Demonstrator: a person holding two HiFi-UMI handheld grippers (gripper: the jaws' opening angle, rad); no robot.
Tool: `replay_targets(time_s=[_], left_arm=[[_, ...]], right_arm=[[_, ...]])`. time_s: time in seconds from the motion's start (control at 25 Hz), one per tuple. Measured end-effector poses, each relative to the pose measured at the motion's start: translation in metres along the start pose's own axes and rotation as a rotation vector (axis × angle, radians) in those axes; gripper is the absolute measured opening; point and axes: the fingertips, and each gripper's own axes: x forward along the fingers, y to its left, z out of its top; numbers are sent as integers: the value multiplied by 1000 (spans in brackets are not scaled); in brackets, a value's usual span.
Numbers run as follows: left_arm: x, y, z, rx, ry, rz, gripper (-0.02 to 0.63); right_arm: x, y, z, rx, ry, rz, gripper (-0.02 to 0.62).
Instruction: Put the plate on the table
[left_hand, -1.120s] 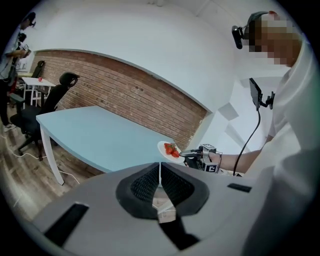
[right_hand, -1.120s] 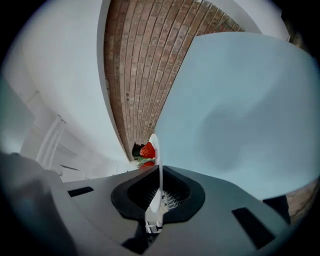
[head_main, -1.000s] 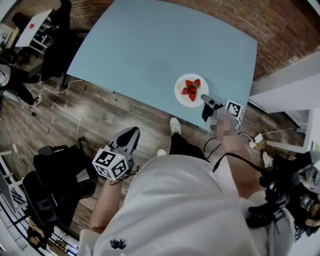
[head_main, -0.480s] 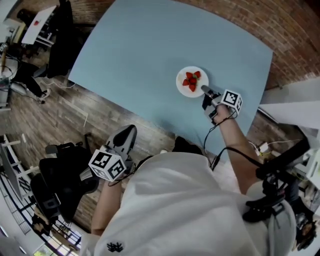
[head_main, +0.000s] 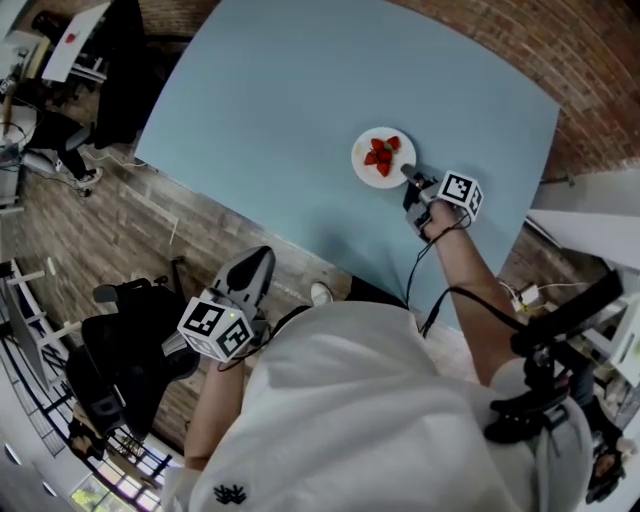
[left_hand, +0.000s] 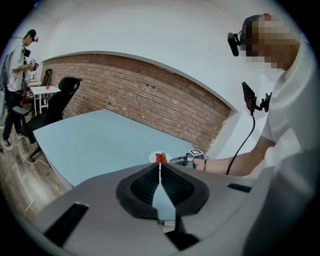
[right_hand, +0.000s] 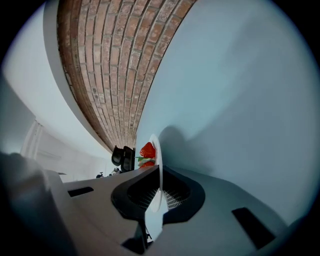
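**While Clamped: Spill Hazard**

While the left gripper (head_main: 255, 272) hangs off-table, jaws together and empty, the right gripper (head_main: 408, 176) clamps the plate (head_main: 362, 166) rim, on or just above the table (head_main: 300, 90). Tilting during release could roll the strawberries (head_main: 381, 155) off.

The table (head_main: 300, 90) is cut off at top; the strawberries (head_main: 382, 154) are too small to count.

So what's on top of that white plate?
A small pile of red strawberries lies on the plate, covering its middle. The right gripper clamps the rim, hiding that bit.
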Motion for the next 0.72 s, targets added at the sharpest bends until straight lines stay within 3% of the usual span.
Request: replay_targets(time_s=[0.16,0.52,0.72], left_arm=[[4,1,2,6,5,-16,13],[9,1,2,-14,30,-27,13],[9,1,-2,-28,32,-29,12]], right_arm=[[9,-8,7,-17,-7,5,15],[8,-15,5,-12,-15,-74,18],[9,-12,7,-67,-16,-112,18]])
